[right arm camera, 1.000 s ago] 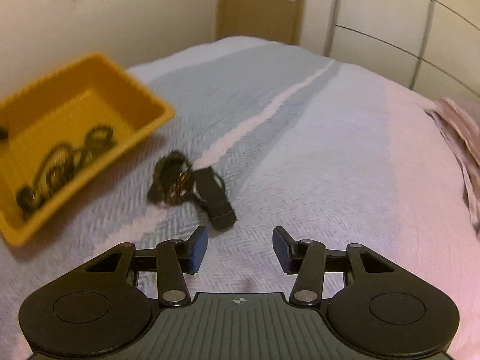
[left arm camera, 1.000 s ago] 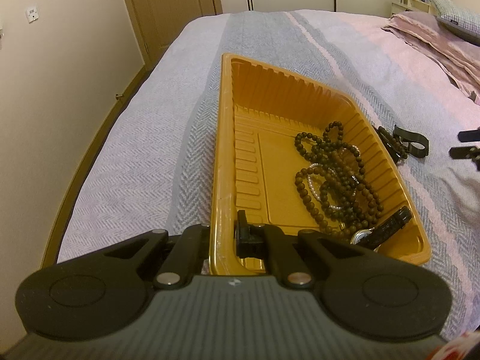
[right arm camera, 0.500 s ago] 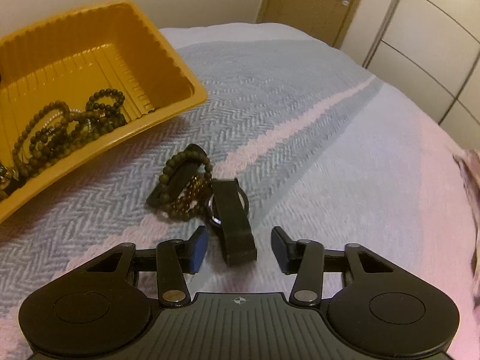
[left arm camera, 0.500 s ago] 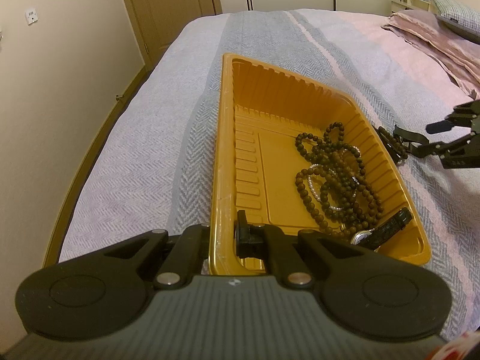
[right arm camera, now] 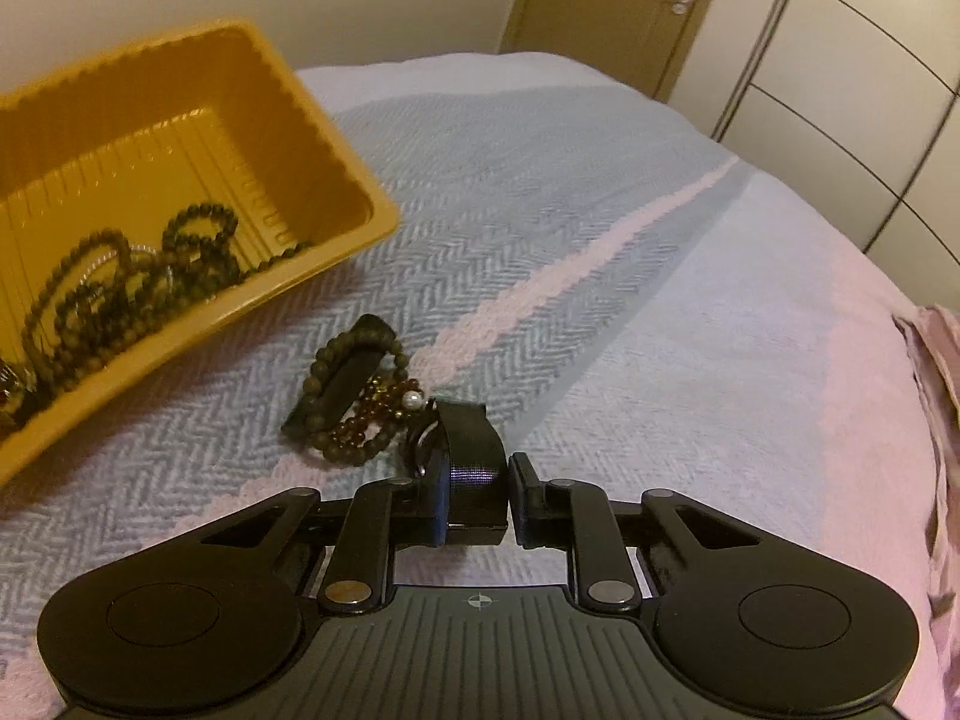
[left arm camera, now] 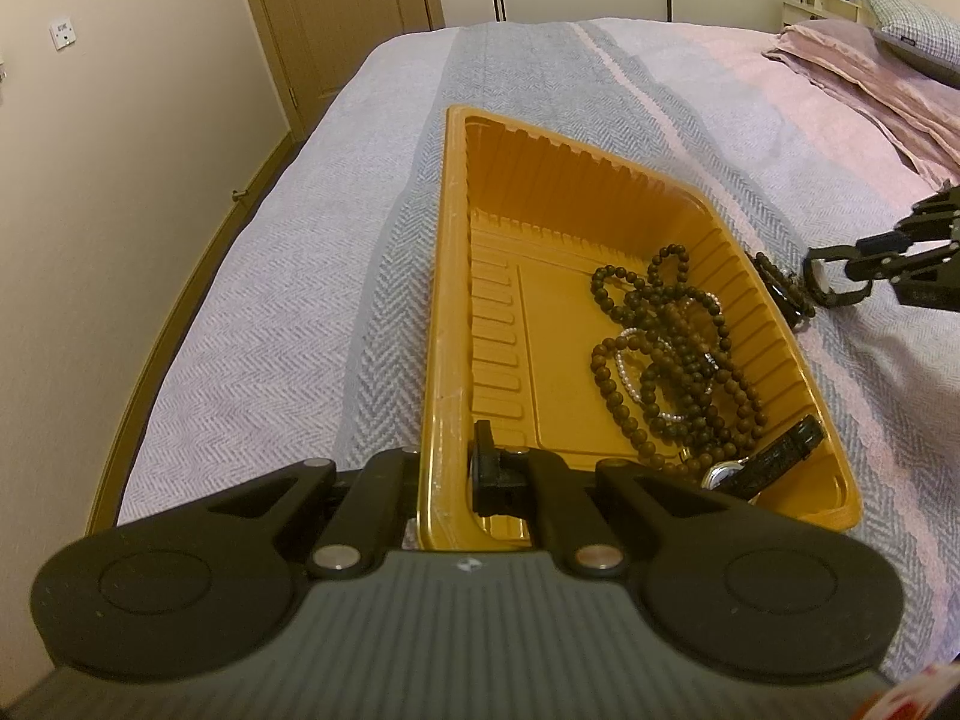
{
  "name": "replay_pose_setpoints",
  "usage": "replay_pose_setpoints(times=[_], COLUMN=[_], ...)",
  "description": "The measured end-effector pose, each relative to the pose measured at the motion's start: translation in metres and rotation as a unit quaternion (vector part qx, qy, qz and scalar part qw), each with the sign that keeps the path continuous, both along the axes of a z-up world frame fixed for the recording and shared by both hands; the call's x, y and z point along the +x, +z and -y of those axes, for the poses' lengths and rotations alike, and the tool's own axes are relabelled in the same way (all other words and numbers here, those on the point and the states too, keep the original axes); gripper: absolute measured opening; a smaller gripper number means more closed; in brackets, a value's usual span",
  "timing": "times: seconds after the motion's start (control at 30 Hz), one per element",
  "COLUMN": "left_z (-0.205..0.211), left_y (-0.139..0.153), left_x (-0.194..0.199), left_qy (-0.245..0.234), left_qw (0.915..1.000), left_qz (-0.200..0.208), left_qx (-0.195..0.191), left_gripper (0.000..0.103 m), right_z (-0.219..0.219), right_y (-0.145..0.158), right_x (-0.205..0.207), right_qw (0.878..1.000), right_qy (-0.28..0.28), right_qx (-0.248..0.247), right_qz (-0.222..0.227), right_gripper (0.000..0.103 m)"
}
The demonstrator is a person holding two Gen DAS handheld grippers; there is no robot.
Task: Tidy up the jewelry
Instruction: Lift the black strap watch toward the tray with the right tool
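Observation:
A yellow plastic tray (left arm camera: pixel 456 276) lies on the bed and holds several dark bead bracelets (left arm camera: pixel 666 336) and a black watch (left arm camera: pixel 774 462). My left gripper (left arm camera: pixel 447 474) is shut on the tray's near rim. My right gripper (right arm camera: pixel 477 501) is shut on the strap of a black watch (right arm camera: pixel 471 456) on the bedspread, just right of the tray. Brown bead bracelets (right arm camera: pixel 354 402) lie tangled with the watch's other strap. In the left wrist view the right gripper (left arm camera: pixel 870 258) holds that watch (left arm camera: pixel 831 279) at the right edge.
The bed has a grey and pink herringbone cover (right arm camera: pixel 600 276). Folded pink bedding and a pillow (left arm camera: pixel 870 66) lie at the far right. A wall and a wooden door (left arm camera: pixel 336 12) stand left of the bed, and wardrobe doors (right arm camera: pixel 840 90) beyond it.
My right gripper moved forward to the black watch and closed on its strap. My left gripper stayed shut on the tray rim.

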State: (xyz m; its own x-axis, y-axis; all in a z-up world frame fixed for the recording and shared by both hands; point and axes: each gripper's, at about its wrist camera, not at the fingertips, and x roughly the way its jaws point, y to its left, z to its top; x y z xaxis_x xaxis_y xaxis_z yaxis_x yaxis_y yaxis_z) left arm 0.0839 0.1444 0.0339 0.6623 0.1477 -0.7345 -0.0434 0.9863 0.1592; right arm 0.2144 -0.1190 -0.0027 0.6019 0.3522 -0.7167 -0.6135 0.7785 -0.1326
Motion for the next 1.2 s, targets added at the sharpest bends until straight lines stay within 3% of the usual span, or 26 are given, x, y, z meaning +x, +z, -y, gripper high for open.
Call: replay_pose_setpoints(times=[0.23, 0.47, 0.7, 0.8, 0.87, 1.2], left_z=[0.001, 0.0, 0.0, -0.001, 0.0, 0.0], left_y=[0.001, 0.001, 0.001, 0.001, 0.002, 0.001], left_x=[-0.001, -0.001, -0.002, -0.001, -0.001, -0.002], left_qy=[0.0, 0.0, 0.0, 0.0, 0.0, 0.0], left_qw=[1.0, 1.0, 1.0, 1.0, 1.0, 1.0], left_qz=[0.002, 0.002, 0.002, 0.002, 0.002, 0.002], left_qx=[0.0, -0.001, -0.001, -0.001, -0.001, -0.001], left_gripper=[0.003, 0.003, 0.003, 0.003, 0.003, 0.003], right_z=[0.025, 0.032, 0.045, 0.045, 0.043, 0.043], right_y=[0.01, -0.02, -0.03, -0.029, -0.028, -0.003], right_x=[-0.014, -0.021, -0.026, -0.031, -0.034, -0.046], right_qw=[0.999, 0.998, 0.997, 0.996, 0.996, 0.994], right_qy=[-0.036, -0.047, -0.063, -0.062, -0.057, -0.061], right_qx=[0.012, -0.049, -0.054, -0.059, -0.062, -0.059], right_qz=[-0.013, -0.011, 0.004, 0.024, 0.031, 0.069], right_gripper=[0.02, 0.02, 0.02, 0.02, 0.006, 0.005])
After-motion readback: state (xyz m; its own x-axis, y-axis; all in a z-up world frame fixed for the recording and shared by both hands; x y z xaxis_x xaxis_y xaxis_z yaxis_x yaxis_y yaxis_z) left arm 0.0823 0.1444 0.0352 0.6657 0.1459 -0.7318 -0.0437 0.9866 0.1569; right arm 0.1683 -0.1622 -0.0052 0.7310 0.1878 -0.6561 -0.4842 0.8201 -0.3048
